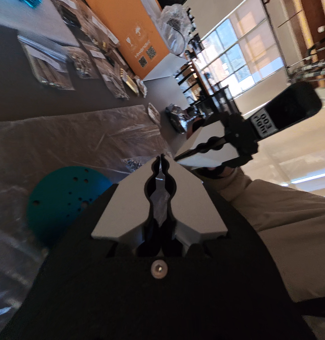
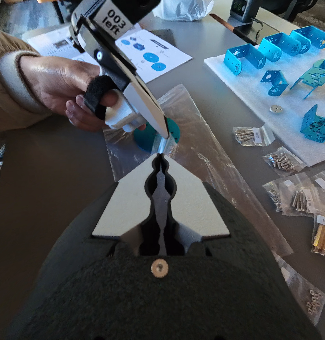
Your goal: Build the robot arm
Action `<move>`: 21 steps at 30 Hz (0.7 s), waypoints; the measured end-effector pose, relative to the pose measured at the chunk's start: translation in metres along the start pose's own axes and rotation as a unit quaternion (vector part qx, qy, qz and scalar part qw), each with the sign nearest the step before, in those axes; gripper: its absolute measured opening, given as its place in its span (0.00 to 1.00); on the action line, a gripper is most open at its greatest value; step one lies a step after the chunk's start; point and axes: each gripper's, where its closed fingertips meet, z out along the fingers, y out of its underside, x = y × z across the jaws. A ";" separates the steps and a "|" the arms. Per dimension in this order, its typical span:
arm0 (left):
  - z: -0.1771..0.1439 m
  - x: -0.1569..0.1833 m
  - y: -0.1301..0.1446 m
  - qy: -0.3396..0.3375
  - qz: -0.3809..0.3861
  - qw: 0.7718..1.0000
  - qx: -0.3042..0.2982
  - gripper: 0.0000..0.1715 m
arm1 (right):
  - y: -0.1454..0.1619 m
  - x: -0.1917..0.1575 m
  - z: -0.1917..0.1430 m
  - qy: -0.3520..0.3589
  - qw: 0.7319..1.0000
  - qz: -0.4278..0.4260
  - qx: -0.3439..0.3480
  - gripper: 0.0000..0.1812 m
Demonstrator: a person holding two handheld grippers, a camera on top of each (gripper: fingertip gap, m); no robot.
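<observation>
My left gripper [image 1: 160, 158] and my right gripper [image 2: 160, 156] meet tip to tip above the grey table [image 2: 47, 174]. Both are shut on a small clear bag of screws [image 2: 165, 145], each pinching one edge. The bag also shows in the left wrist view [image 1: 132, 162]. The left gripper [image 2: 166, 136] comes in from the upper left, held by a hand [image 2: 57, 82]. The right gripper [image 1: 176, 158] enters the left wrist view from the right. Under the bag lie a teal round plate with holes [image 1: 66, 198] and a large clear plastic bag [image 2: 204, 165].
Several blue metal brackets [image 2: 268, 51] stand on a white foam sheet [image 2: 222, 70] at the right. Small bags of screws [image 2: 281, 162] lie in front of it. A printed sheet [image 2: 158, 55] lies at the back. An orange box [image 1: 125, 33] stands beyond more parts bags [image 1: 47, 68]. My left and right fingertips are right by each other.
</observation>
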 end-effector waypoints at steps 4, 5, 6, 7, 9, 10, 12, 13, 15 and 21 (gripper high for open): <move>-0.004 0.001 0.009 0.010 -0.036 0.999 -0.003 0.00 | 0.001 -0.012 0.002 -0.055 0.998 0.024 -0.004 0.15; -0.002 0.005 0.009 0.026 -0.058 0.998 0.002 0.00 | 0.007 -0.017 0.007 -0.060 0.998 0.021 -0.023 0.24; 0.001 0.010 0.009 0.044 -0.075 0.996 0.006 0.01 | 0.012 -0.020 0.013 -0.054 0.998 0.010 -0.036 0.28; 0.004 0.016 0.009 0.063 -0.089 0.994 0.008 0.00 | 0.015 -0.018 0.018 -0.032 0.999 -0.005 -0.044 0.29; 0.010 0.021 0.010 0.075 -0.097 0.992 0.005 0.01 | 0.020 -0.011 0.022 0.020 0.997 -0.041 -0.061 0.10; 0.011 0.022 0.011 0.073 -0.087 0.994 0.001 0.01 | 0.018 -0.007 0.020 0.038 0.996 -0.062 -0.057 0.03; 0.002 0.016 0.009 0.042 -0.056 0.998 0.000 0.11 | 0.015 -0.003 0.014 0.052 0.995 -0.070 -0.056 0.02; -0.009 0.009 0.005 0.013 -0.034 0.999 0.007 0.18 | 0.015 -0.002 0.011 0.046 0.996 -0.062 -0.055 0.02; -0.048 -0.009 -0.010 -0.052 0.023 0.998 0.038 0.18 | 0.011 0.001 0.004 0.040 0.997 -0.046 -0.049 0.02; -0.230 -0.135 -0.040 -0.530 0.190 0.826 0.002 0.14 | 0.004 0.022 -0.012 0.065 0.996 -0.041 -0.038 0.02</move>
